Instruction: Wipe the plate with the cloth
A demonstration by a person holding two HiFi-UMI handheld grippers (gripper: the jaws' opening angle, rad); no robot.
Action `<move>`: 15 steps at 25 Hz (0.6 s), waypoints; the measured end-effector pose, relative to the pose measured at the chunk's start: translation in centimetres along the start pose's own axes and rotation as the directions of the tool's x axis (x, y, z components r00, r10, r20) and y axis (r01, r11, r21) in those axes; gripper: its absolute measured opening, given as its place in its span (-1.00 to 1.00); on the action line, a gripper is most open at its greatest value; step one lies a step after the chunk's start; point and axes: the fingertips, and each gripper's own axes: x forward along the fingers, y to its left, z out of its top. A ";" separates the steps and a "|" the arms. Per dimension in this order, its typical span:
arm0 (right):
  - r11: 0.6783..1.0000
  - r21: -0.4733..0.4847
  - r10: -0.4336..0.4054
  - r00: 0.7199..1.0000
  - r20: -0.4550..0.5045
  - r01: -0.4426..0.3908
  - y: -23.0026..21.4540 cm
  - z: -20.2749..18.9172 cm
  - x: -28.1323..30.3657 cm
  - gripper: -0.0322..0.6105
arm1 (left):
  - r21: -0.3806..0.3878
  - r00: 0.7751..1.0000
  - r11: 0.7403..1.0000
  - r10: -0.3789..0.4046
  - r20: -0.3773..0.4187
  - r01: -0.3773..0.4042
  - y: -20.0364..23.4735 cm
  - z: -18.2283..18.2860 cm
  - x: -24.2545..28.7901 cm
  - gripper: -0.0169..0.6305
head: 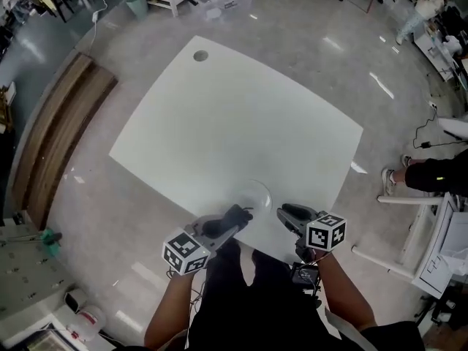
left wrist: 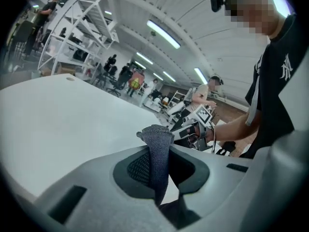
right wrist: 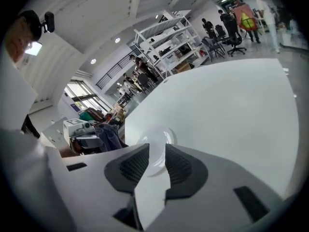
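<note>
**Cloth pinched on the left, plate pinched on the right, both at the near edge**

Over on the far left, a long wooden board [head: 62,126] lies on the floor beside the white tabletop [head: 234,115]. Moving in, here's the left hand-held gripper [head: 232,221], low at the near edge of the tabletop. Its jaws are clamped tight on the cloth [left wrist: 157,144]. That's a dark grey knitted strip, and it stands up out of the pads with its folded end poking above them. From the head view, the cloth sits just beside the plate [head: 254,192], at its near left rim. Whether they actually touch, I cannot tell.

The plate itself is clear glass, resting on the tabletop close to the near edge, between the two tools. And on its right, the right hand-held gripper [head: 284,212] comes in from the near side. In its own view the ribbed pads are closed on the plate's rim, with the glass showing between and just past them.

Further right, off the tabletop, a person's leg and pale shoe [head: 390,178] rest on the floor by a white frame.
</note>
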 end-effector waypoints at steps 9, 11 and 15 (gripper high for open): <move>0.991 0.095 -0.087 0.991 -0.105 0.097 -4.2 -0.3 4.7 -0.66 | 0.169 0.980 0.985 0.005 -0.199 0.030 3.2 -1.2 4.6 -0.79; 0.991 0.091 -0.085 0.987 -0.135 0.097 -4.7 -0.6 5.2 -0.66 | 0.210 0.972 0.978 0.033 -0.231 0.017 3.5 -1.4 5.4 -0.78; 0.991 0.114 -0.052 0.986 -0.161 0.071 -4.8 -0.7 6.0 -0.66 | 0.282 0.955 0.959 0.082 -0.284 0.001 3.8 -2.2 6.4 -0.79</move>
